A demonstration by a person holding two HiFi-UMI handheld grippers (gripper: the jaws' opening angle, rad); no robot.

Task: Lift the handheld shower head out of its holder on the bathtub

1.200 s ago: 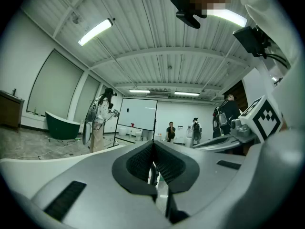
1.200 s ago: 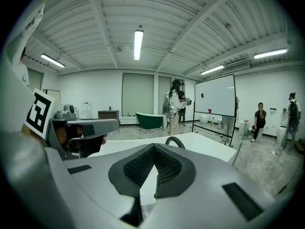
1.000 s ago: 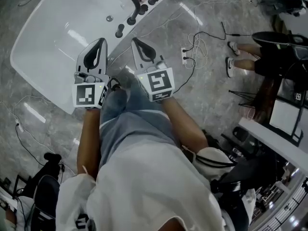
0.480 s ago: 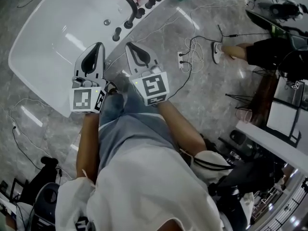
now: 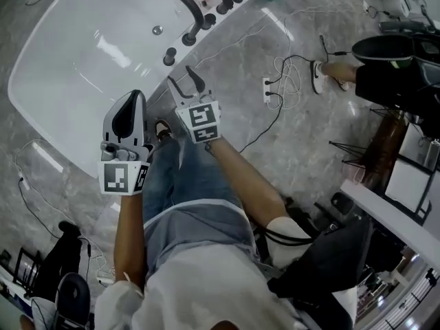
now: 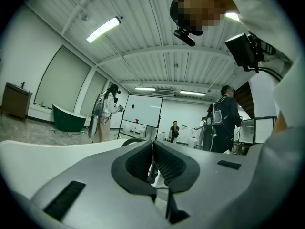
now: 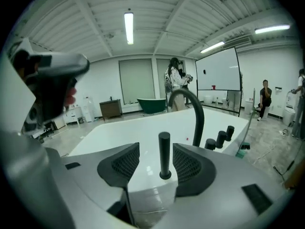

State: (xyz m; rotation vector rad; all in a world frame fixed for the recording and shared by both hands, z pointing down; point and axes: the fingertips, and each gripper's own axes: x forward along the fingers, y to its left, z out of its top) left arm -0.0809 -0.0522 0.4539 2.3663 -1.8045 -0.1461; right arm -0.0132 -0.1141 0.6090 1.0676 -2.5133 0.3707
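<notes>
Our left gripper [image 5: 133,97] is clamped shut on nothing, parked by the tub [image 5: 82,53]. Our right gripper [image 7: 157,152] is opening its jaws with the shower head [image 7: 164,147] lined up in the gap, untouched, upright in its holder [image 7: 165,175] on the rim. We'd say we're mid-approach: next, ease in around the stem, squeeze, lift straight up.

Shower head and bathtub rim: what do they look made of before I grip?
Shower head: likely metal with a matte black coating; a slim dark rod with barely any glare. Bathtub: glossy white acrylic or enamel, cannot tell which; lights reflect brightly on it.
</notes>
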